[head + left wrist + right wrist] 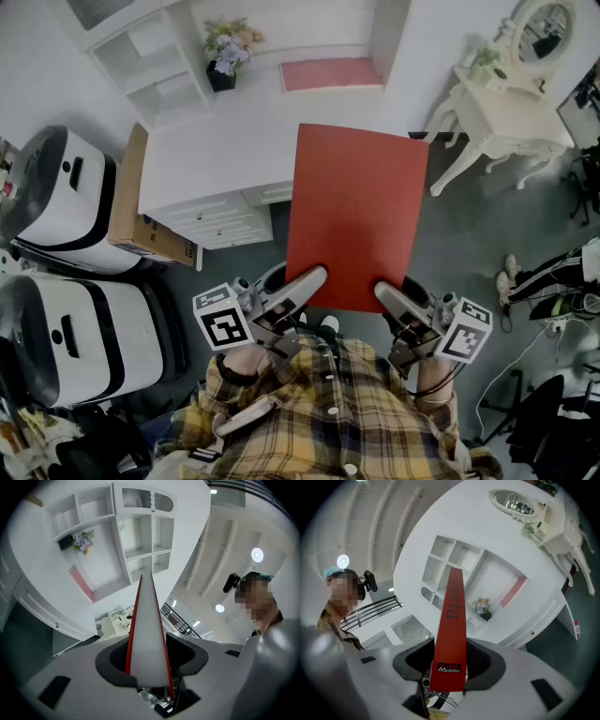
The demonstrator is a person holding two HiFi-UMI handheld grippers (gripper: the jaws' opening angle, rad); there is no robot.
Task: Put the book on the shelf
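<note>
Plaid shirt (328, 417), red book (356, 216) — white desk (216, 150) and shelves (141, 56), grey floor (459, 248).

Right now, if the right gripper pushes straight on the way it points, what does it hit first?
The right gripper is shut on the red book, which leads it. Beyond that, the line runs to the white shelf unit, about its open cubbies; depth is unclear.

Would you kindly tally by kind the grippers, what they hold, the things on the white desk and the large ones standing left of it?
Red book: 1
Grippers: 2 (left gripper, right gripper, both gripping the book)
Potted flowers: 1
Pink mat: 1
Cardboard box: 1
White suitcases: 2 (upper, lower)
Total: 8
</note>
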